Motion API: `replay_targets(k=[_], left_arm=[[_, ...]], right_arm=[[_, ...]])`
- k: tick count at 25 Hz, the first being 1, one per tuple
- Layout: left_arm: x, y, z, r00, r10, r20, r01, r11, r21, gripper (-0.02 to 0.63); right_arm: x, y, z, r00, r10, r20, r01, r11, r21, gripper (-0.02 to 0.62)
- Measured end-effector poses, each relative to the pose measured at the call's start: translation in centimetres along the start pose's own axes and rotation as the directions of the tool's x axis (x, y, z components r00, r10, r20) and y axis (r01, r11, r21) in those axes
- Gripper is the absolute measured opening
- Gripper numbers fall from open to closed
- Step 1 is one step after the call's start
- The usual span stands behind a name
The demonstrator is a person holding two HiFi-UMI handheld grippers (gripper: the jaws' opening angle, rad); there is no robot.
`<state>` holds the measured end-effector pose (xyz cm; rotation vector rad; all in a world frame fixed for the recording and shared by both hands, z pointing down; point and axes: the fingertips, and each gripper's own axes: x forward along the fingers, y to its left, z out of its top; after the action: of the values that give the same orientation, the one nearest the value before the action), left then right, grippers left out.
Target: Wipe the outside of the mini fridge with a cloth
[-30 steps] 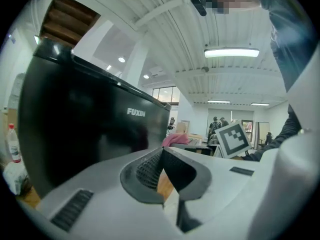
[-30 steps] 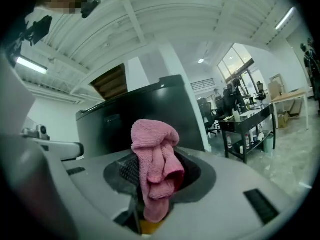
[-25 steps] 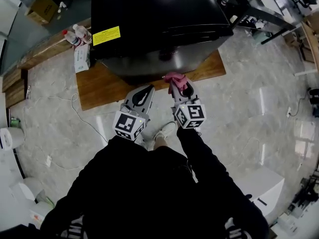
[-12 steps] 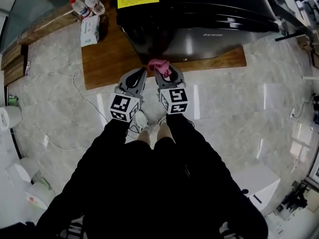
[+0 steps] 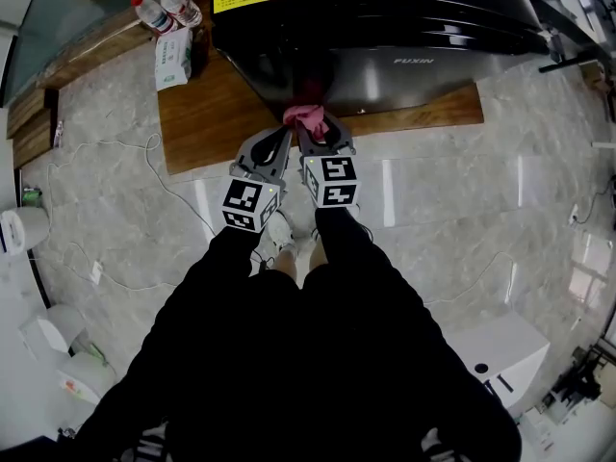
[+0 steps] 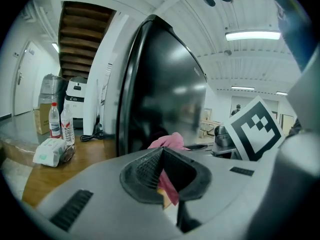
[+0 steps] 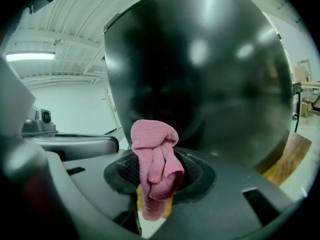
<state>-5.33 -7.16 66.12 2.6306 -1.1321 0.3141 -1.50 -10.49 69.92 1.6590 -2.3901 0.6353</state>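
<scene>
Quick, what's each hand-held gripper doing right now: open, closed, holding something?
Left hand-held gripper: closed, holding nothing.
Right hand-held gripper: closed on the pink cloth.

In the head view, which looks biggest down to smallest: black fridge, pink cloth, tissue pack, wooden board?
1. black fridge
2. wooden board, partly under it
3. tissue pack
4. pink cloth
</scene>
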Motion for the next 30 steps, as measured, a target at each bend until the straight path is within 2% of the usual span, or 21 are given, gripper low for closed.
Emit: replay_targets(k=[5,14,24,30], left_arm=[[2.3,-2.0,0.5,1.000,-0.008,0.002,0.008,1.000,0.006,0.006],[7.2,-6.9,0.4,0.997,-0.070,-0.023,0.070,0.997,0.021,0.006],[13.9,-13.0,1.1,0.989,-0.145,-0.039,0.146,0.989,0.030,0.006],[17.3,-16.4,2.6,0.984,-0.176,-0.023,0.177,0.984,0.032,0.006]], right_arm=[[-0.7,-2.0,0.0,1.000,-0.020,-0.017,0.020,1.000,0.017,0.146],[-3.4,-10.6,-0.3,0.992,-0.125,-0.032,0.127,0.990,0.067,0.147],[-6.8,-21.2,0.7,0.976,-0.215,-0.030,0.216,0.975,0.058,0.149],[-8.6,-26.9,1.7,0.968,-0.247,-0.039,0.247,0.969,0.013,0.149]])
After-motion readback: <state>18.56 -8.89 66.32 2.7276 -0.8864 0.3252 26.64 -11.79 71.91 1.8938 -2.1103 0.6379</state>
